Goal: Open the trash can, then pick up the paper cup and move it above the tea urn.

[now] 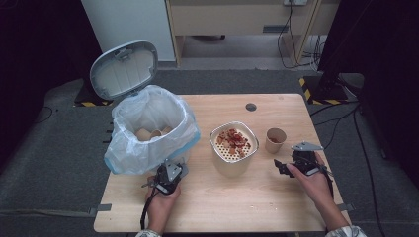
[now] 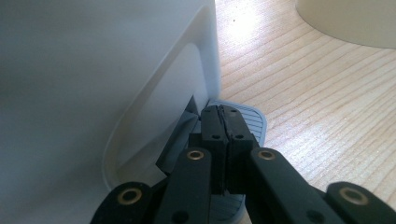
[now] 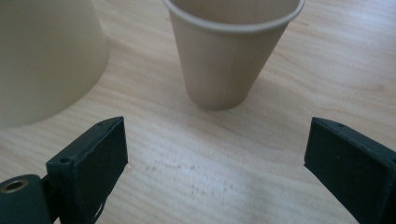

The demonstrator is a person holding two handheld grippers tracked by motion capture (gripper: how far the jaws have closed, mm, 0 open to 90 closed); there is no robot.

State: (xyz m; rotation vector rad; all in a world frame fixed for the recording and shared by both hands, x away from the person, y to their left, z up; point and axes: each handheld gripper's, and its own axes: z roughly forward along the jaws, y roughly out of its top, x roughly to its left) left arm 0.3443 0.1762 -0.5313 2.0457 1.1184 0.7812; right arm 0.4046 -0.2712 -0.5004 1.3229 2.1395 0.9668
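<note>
A white pedal bin (image 1: 148,133) with a clear bag liner stands at the table's left, its lid (image 1: 123,69) up and paper cups inside. My left gripper (image 1: 177,167) is at the bin's foot. Its jaws are shut with nothing between them, and the tips (image 2: 223,112) rest on the grey ribbed pedal (image 2: 254,120) beside the bin's white wall (image 2: 93,93). A brown paper cup (image 1: 275,139) stands upright at the right. My right gripper (image 1: 280,166) is open just short of this cup (image 3: 233,51), at table height, with the cup ahead of the gap (image 3: 217,137).
A cream container (image 1: 233,148) with a perforated insert holding red food bits stands mid-table, between bin and cup; its wall shows in both gripper views (image 3: 42,56) (image 2: 350,18). Bare wooden table (image 1: 247,202) lies in front. Cables cross the floor at the right.
</note>
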